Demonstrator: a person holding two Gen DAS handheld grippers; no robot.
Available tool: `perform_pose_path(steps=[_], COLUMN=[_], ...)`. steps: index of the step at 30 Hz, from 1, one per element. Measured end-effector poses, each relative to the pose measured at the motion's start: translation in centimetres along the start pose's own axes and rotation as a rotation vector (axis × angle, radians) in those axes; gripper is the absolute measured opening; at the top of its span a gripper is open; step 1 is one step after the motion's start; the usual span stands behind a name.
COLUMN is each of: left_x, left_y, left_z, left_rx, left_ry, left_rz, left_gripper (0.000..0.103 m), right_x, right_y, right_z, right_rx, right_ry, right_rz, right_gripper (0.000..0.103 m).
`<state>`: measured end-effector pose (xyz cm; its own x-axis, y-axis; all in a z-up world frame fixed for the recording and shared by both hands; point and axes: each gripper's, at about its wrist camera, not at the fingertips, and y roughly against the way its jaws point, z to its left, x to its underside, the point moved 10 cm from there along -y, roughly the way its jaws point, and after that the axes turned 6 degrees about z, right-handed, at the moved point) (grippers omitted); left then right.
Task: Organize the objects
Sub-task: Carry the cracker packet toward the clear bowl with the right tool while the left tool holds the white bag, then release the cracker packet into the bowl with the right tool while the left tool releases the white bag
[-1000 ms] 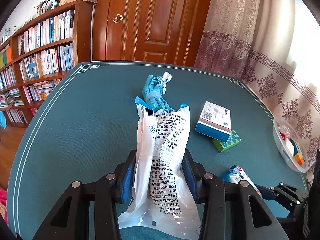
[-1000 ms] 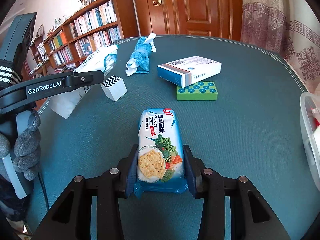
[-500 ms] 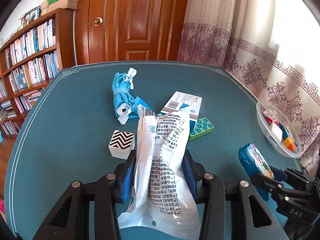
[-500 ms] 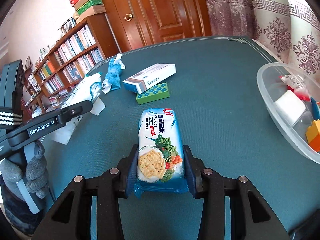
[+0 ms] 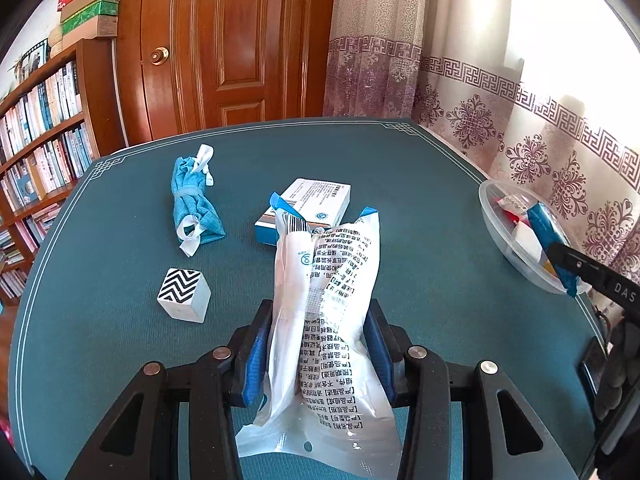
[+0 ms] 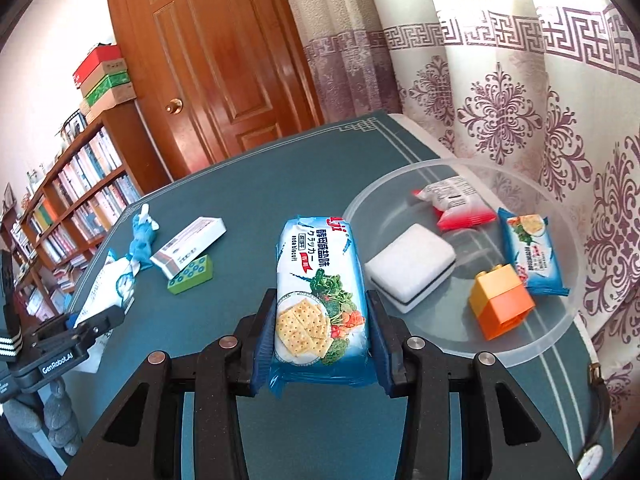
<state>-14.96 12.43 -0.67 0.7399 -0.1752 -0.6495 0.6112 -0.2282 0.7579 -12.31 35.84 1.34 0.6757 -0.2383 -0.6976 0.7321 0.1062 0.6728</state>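
Observation:
My left gripper (image 5: 318, 320) is shut on a white plastic pouch (image 5: 328, 312) printed with black text, held above the green table (image 5: 100, 340). My right gripper (image 6: 320, 320) is shut on a blue cracker packet (image 6: 318, 280), held just left of the clear plastic bowl (image 6: 532, 344). The bowl holds a white sponge (image 6: 412, 266), an orange block (image 6: 502, 306), a red-white sachet (image 6: 456, 206) and a second blue cracker packet (image 6: 532, 252). On the table lie a rolled blue cloth (image 5: 194, 204), a white-blue box (image 5: 308, 208), a zigzag cube (image 5: 184, 294) and a green block (image 6: 192, 278).
The bowl (image 5: 516, 232) sits at the table's right edge beside a patterned curtain (image 5: 520, 128). A wooden door (image 5: 224, 44) stands behind the table and a bookshelf (image 5: 36, 152) to the left. A gloved hand (image 6: 52, 416) carries the left gripper.
Both grippers have swung rightward with their loads. The right one has come up to the bowl, which now fills its view. The zigzag cube has come into the left view.

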Motion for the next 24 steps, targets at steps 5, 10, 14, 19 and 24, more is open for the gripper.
perform_pose_path(steps=[5,10,14,19,24], left_x=[0.0,0.1,0.1,-0.1,-0.4], left_y=[-0.2,-0.5,-0.5,-0.9,-1.4], left_z=[-1.2,-2.1,-2.7,-3.4,-5.2], left_rx=[0.006,0.008,0.007,0.008,0.022], left_ry=[-0.024,-0.044,-0.057,-0.070,-0.102], left_rz=[0.006,0.014,0.016,0.023,0.030], left_gripper=[0.047,0.047,0.047,0.047,0.047], right_x=[-1.7,-2.9,-3.0,-2.4,-1.5], right_y=[-0.1,-1.1,-2.8,-1.6,-0.3], right_z=[-3.7,-7.0,-8.5,-7.7,-6.8], right_rx=[0.093,0.162,0.119,0.119,0.116], right_ry=[-0.073,-0.170,-0.236,-0.166,-0.085], right_rz=[-0.035,-0.048,-0.012,-0.030,-0.038], right_gripper=[0.043,0.044,0.054,0.057,0.057])
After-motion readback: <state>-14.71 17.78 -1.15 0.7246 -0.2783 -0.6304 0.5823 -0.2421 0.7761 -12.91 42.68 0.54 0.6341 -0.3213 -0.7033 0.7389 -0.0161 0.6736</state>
